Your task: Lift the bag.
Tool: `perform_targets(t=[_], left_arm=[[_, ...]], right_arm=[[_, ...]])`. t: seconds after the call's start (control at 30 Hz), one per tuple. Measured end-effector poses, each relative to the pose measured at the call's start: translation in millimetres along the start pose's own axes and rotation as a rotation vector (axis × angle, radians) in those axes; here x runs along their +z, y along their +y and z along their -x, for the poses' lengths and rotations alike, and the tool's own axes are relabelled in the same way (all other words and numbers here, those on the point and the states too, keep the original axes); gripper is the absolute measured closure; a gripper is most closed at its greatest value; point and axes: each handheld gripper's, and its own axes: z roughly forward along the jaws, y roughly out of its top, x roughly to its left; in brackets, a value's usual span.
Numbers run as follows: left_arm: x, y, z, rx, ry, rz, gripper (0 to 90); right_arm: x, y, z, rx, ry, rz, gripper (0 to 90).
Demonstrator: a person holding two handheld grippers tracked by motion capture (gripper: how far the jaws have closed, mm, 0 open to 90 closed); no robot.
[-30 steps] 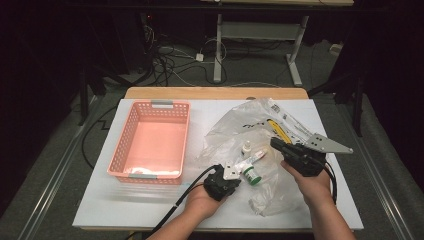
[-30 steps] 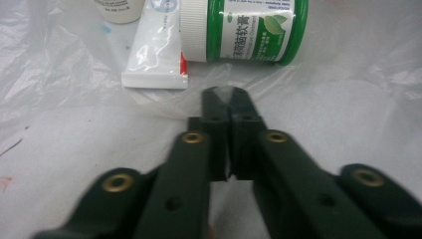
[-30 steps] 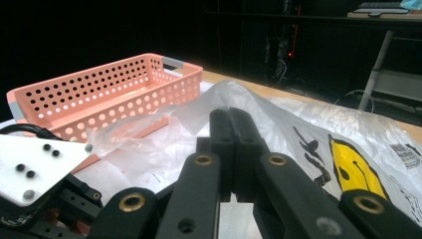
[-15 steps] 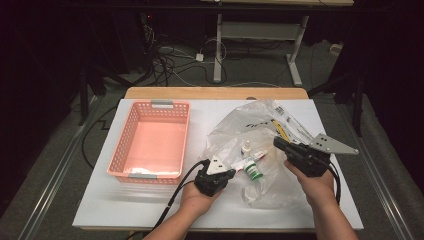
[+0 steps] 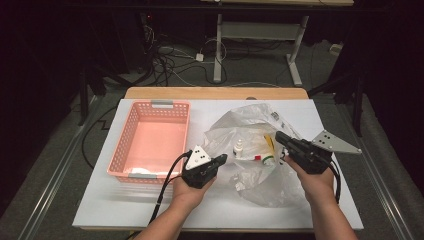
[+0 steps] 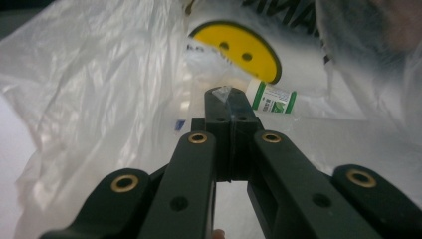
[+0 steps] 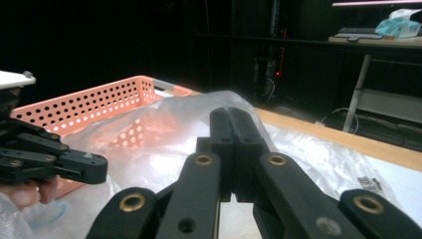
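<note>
High view: clear plastic bag [image 5: 260,150] at the desk's [image 5: 100,200] 3 o'clock, holding small bottle [image 5: 239,148] and tubes; pink basket [image 5: 150,140] at 9 o'clock, contents unclear.
Left gripper view: left tongs [image 6: 230,97] together, pinching bag film; green-labelled bottle [image 6: 271,97] half hidden.
Right gripper view: right tongs [image 7: 233,119] together on bag.

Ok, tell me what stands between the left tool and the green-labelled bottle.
Only the film of the clear bag. The green-labelled bottle lies inside it, just past the tip of the left tool, whose shut jaws pinch a scrap of that film. Nothing else visible intervenes.
</note>
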Motion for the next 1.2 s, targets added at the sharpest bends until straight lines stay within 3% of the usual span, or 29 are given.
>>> perform_targets(t=[0.17,0.4,0.6,0.8,1.03,1.2], left_arm=[[-4.8,21.8,5.5,0.044,0.022,0.048,89.2],[-6.2,63.3,13.0,0.107,0.045,0.123,89.3],[3.3,92.5,6.1,0.104,0.052,0.166,89.3],[7.6,127.4,-1.0,0.117,0.066,0.211,89.3],[5.9,173.5,4.4,0.196,0.090,0.247,89.3],[2.0,202.0,8.5,0.215,0.096,0.283,89.3]], right_arm=[[3.9,7.7,-1.6,-0.017,-0.015,0.020,90.0],[4.7,37.5,3.7,-0.043,-0.067,0.093,90.0],[8.1,66.0,18.6,-0.047,-0.131,0.150,90.0],[15.0,89.3,29.4,-0.063,-0.167,0.160,90.0],[21.8,126.4,40.2,-0.075,-0.205,0.181,90.0],[21.8,151.0,41.8,-0.083,-0.217,0.208,90.0]])
